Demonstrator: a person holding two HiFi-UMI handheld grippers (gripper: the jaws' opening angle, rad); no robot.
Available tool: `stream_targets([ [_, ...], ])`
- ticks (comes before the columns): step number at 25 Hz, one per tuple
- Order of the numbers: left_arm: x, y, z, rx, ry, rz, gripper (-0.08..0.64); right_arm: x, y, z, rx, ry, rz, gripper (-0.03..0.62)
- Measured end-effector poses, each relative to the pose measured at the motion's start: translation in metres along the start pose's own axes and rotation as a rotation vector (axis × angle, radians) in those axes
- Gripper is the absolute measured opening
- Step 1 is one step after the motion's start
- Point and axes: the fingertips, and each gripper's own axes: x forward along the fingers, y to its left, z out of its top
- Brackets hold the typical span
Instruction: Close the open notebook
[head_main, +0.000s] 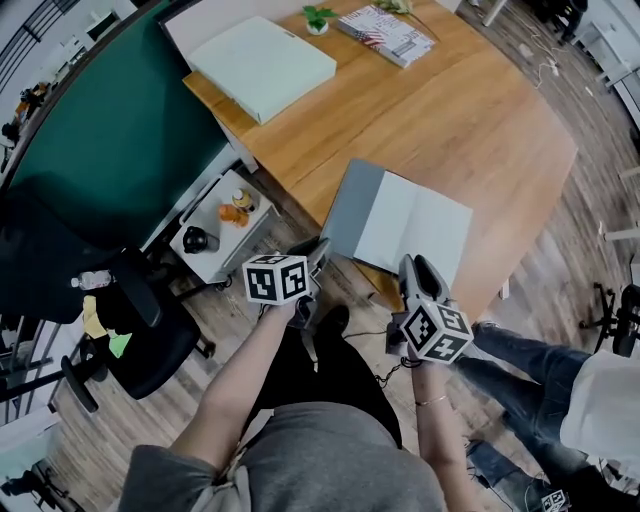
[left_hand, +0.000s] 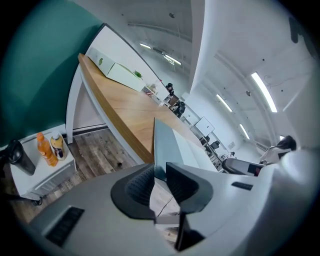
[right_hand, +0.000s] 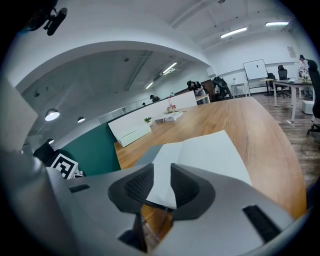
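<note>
Lying open at the 6 o'clock edge of the wooden table (head_main: 480, 120), the notebook (head_main: 412, 225) shows a smooth grey cover at 9 o'clock and flat white rectangular pages at 3 o'clock. Left gripper (head_main: 318, 256), at the notebook's 8 o'clock corner: ribbed dark pads (left_hand: 139, 187) pinched on the cover's thin edge. Right gripper (head_main: 416, 272), at its 6 o'clock edge: jaws spread, astride the white page corner without pressing it.
</note>
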Motion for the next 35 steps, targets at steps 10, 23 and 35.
stream_targets([
  [10,-0.017,-0.027,0.021,0.169,-0.033,-0.007,0.031,-0.018,-0.006,-0.004,0.031,-0.035,-0.053,0.106],
  [23,-0.033,-0.081,0.042,0.290,-0.072,-0.107,0.029,-0.054,-0.023,-0.012,0.075,-0.094,-0.144,0.101],
  [35,-0.032,-0.143,0.046,0.399,-0.054,-0.260,0.029,-0.088,-0.034,-0.022,0.127,-0.156,-0.237,0.101],
])
